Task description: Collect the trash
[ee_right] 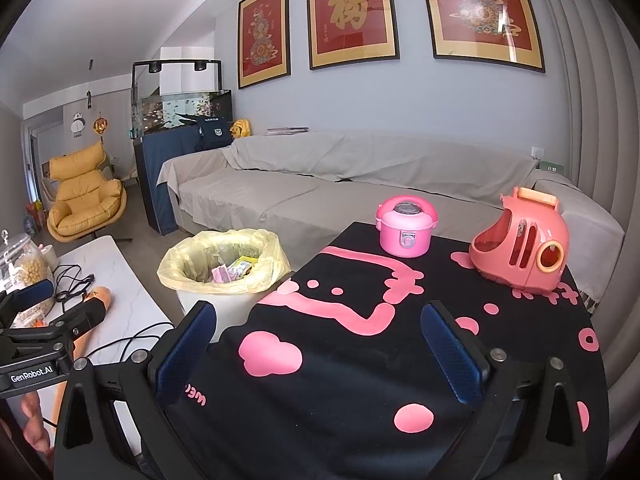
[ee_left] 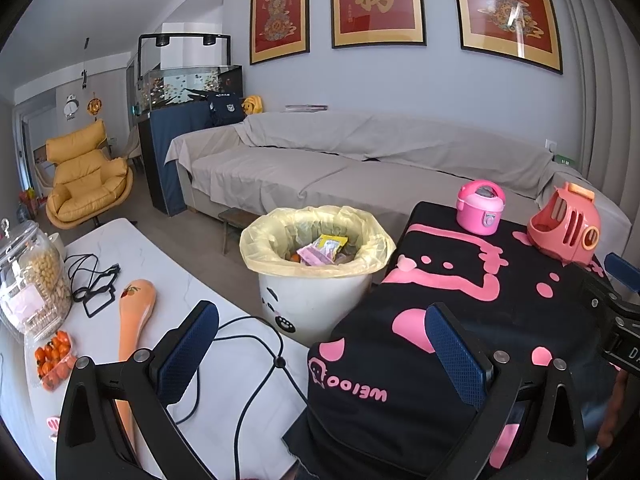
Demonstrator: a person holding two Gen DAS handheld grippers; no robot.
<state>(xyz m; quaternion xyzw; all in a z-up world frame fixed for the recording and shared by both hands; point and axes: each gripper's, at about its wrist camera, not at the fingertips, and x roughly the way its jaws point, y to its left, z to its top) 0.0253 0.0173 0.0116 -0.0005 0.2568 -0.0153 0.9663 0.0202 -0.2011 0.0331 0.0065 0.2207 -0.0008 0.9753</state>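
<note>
Now both grippers hover with nothing between their blue padded fingers: the left gripper (ee_left: 320,354) has its fingers spread wide over the gap between the white marble desk (ee_left: 168,276) and the black cloth with pink cartoon print (ee_left: 460,320), and the right gripper (ee_right: 318,354) is also spread wide above this cloth. A white round trash bin with a yellow plastic liner (ee_left: 316,268) stands on the floor between the desk and the cloth, and some colourful wrappers (ee_left: 324,250) lie inside it. On the cloth, a small pink toy rice cooker (ee_right: 405,226) stands near a salmon-pink plastic toy house (ee_right: 520,246).
</note>
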